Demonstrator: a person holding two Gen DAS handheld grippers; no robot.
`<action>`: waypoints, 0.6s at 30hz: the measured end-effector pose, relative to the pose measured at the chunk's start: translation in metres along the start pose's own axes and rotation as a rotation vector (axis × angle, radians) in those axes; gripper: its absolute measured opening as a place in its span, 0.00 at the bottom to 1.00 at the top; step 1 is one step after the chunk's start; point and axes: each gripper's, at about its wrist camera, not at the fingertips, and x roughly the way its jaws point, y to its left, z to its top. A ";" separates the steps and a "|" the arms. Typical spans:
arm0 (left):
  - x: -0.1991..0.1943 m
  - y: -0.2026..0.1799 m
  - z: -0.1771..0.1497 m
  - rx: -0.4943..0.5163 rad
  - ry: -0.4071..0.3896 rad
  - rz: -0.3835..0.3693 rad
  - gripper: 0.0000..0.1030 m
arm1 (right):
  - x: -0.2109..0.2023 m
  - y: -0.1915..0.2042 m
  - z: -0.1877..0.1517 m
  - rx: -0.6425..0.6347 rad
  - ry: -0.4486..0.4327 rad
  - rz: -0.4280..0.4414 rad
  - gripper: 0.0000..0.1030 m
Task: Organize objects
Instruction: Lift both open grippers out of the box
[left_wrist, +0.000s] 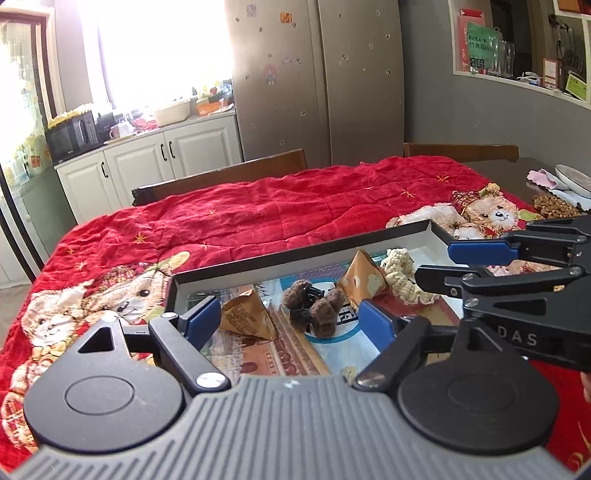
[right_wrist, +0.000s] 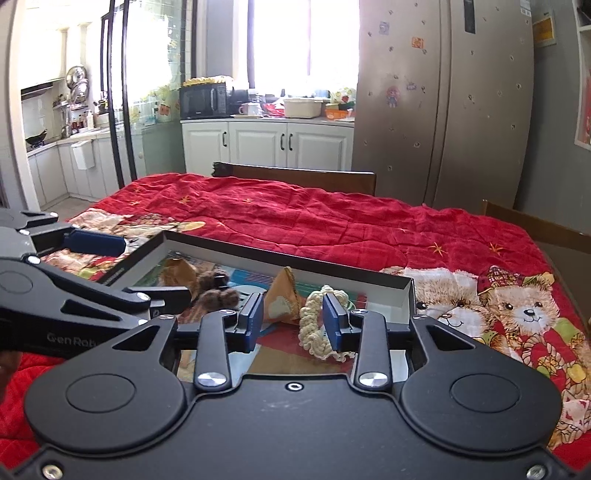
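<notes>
Left wrist view: the left hand-held gripper (left_wrist: 286, 317) is seen with its blue pads set wide and nothing pressed between them; a brown fuzzy hair claw (left_wrist: 314, 304) lies beyond the gap, untouched. The claw rests in a shallow open box (left_wrist: 295, 258) with a dark rim and a printed floor, set on a red quilt (left_wrist: 277, 206) that covers the table. Inside the box, a tan pyramid-shaped packet (left_wrist: 247, 317) lies to the left of the claw, a second tan packet (left_wrist: 364, 277) to its far right, and a cream knitted scrunchie (left_wrist: 402, 275) further right. The right hand-held gripper (left_wrist: 439, 264) reaches in from the right edge, over the scrunchie; the letters "DAS" can be read on its body.

From the right wrist view, the right hand-held gripper (right_wrist: 293, 319) is shown with its pads narrowly parted on either side of the scrunchie (right_wrist: 317, 321), apparently clear of it. The left tool's body crosses the left part of this view and partly hides the claw (right_wrist: 218, 291); "GenRob" is legible on it. Teddy bears are printed on the quilt. Wooden chair backs (right_wrist: 306, 177), a steel refrigerator (right_wrist: 443, 110) with small stickers, white cabinets (right_wrist: 266, 144) and a microwave (right_wrist: 203, 99) stand at the far side. A green packet with unreadable characters sits on a wall shelf (left_wrist: 517, 77).
</notes>
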 end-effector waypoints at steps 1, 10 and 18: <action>-0.004 0.000 -0.001 0.005 -0.003 0.003 0.86 | -0.005 0.002 0.000 -0.006 -0.002 0.004 0.34; -0.037 0.010 -0.010 0.015 -0.023 0.005 0.86 | -0.049 0.020 -0.005 -0.060 -0.035 0.046 0.38; -0.063 0.018 -0.024 0.026 -0.032 -0.002 0.87 | -0.084 0.025 -0.016 -0.060 -0.041 0.066 0.38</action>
